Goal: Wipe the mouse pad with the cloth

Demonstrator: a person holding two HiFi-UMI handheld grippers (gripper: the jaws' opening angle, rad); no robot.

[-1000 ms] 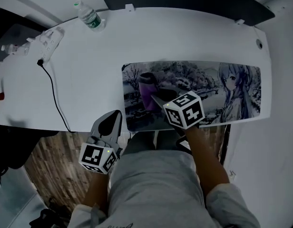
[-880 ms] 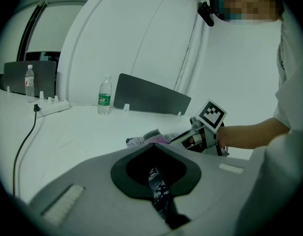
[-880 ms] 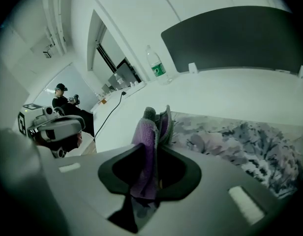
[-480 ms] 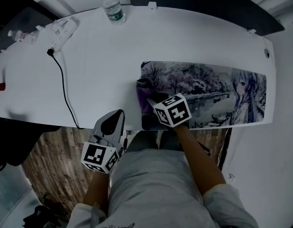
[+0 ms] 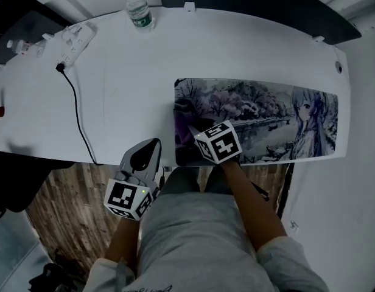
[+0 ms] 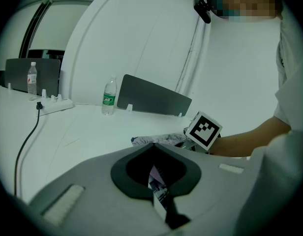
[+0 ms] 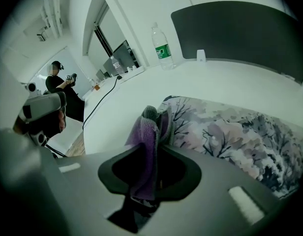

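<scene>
The purple cloth (image 7: 145, 136) is clamped between the jaws of the right gripper (image 7: 154, 119) and is set on the left end of the printed mouse pad (image 5: 260, 114), which is laid along the right part of the white tabletop (image 5: 126, 84). The left gripper (image 5: 151, 148) is held at the near tabletop edge, beside the pad's corner, its jaws brought together on nothing. A water bottle (image 5: 137, 11) is stood at the far edge.
</scene>
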